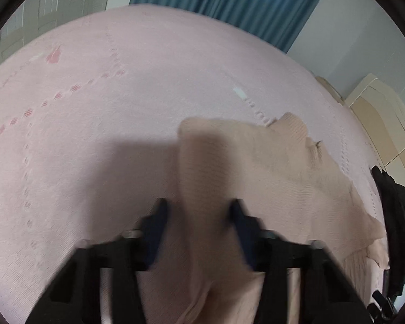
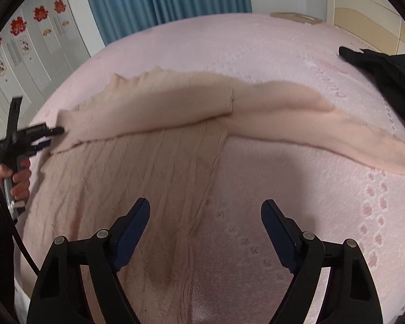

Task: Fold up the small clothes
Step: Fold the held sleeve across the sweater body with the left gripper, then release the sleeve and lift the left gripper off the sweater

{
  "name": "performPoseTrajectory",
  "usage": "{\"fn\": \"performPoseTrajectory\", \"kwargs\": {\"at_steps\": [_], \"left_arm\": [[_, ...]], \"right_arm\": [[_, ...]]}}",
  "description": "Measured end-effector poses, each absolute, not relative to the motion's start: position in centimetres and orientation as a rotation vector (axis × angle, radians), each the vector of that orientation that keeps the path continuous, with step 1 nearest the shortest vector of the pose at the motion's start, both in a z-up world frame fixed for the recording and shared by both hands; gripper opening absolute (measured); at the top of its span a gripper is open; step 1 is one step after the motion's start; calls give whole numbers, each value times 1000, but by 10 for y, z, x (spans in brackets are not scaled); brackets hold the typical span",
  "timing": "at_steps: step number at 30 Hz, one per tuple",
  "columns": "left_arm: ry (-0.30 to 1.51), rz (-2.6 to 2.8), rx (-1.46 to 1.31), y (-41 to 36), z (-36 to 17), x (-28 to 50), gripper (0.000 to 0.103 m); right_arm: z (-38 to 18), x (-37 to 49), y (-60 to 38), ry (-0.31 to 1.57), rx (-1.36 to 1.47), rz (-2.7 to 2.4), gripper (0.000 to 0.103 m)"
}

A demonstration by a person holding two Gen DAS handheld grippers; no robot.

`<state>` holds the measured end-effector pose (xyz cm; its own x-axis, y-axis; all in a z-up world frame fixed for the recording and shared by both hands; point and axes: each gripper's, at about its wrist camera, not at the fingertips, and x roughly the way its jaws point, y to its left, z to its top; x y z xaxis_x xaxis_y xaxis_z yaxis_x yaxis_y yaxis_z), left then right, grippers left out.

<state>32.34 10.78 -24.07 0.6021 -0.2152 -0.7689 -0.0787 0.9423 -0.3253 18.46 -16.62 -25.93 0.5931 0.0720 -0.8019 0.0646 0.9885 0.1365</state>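
Left gripper [image 1: 199, 208] is sitting with its jaws narrowed around a fold of the beige ribbed knit sweater [image 2: 148, 167]; its own view is motion-blurred, so I can't tell whether the pads are actually pinching cloth or just straddling it. In the right wrist view the same tool [image 2: 54, 132] is showing at the sweater's left edge, tips touching the hem of the folded-over flap.

Sweater is lying spread on the pink patterned bedspread [image 2: 297, 202], body running forward from between and left of the right jaws, upper part doubled over in a band across the far side, one sleeve [image 2: 351, 132] trailing out to the right.

Right gripper [image 2: 205, 210] is hovering with jaws wide, holding nothing; the sweater's right side seam is passing just inside its left finger, bare bedspread under the right finger. Black garment [image 2: 386, 81] is sitting far right, apart from the sweater.

Judgement: mid-fold, flap being laid. To do it well:
- confirm left has both layers before pulling, else only the top ply moves
- bring right onto the matching edge so the fold line is staying straight
- keep the cloth low and taut, knit stretches and sags
- fold the loose sleeve in next, before the following fold.
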Motion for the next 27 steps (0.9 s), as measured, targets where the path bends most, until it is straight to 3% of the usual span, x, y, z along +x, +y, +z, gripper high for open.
{"fn": "performPoseTrajectory", "kwargs": {"at_steps": [3, 6, 9, 10, 13, 15, 20, 25, 26, 27], "left_arm": [[853, -40, -368, 117, -232, 326, 13], [897, -55, -341, 117, -243, 330, 14], [891, -58, -232, 108, -241, 320, 28], [895, -66, -218, 107, -236, 317, 36], [906, -108, -215, 107, -233, 310, 44], [897, -101, -205, 107, -235, 305, 46], [883, -93, -166, 104, -240, 298, 57], [878, -86, -146, 101, -242, 299, 59], [878, -85, -152, 102, -242, 300, 58], [872, -91, -167, 103, -241, 302, 47]], "right_arm": [[-265, 186, -163, 956, 138, -12, 83], [-261, 185, -168, 939, 147, -10, 83], [-253, 202, -173, 894, 162, -15, 83], [-251, 210, -174, 884, 163, -17, 83], [-246, 239, -177, 849, 159, -42, 82], [-245, 257, -181, 833, 162, -57, 66], [-258, 291, -184, 862, 185, -49, 43], [-279, 314, -182, 914, 208, -69, 34], [-278, 314, -180, 904, 192, -63, 16], [-276, 312, -179, 899, 179, -47, 5]]}}
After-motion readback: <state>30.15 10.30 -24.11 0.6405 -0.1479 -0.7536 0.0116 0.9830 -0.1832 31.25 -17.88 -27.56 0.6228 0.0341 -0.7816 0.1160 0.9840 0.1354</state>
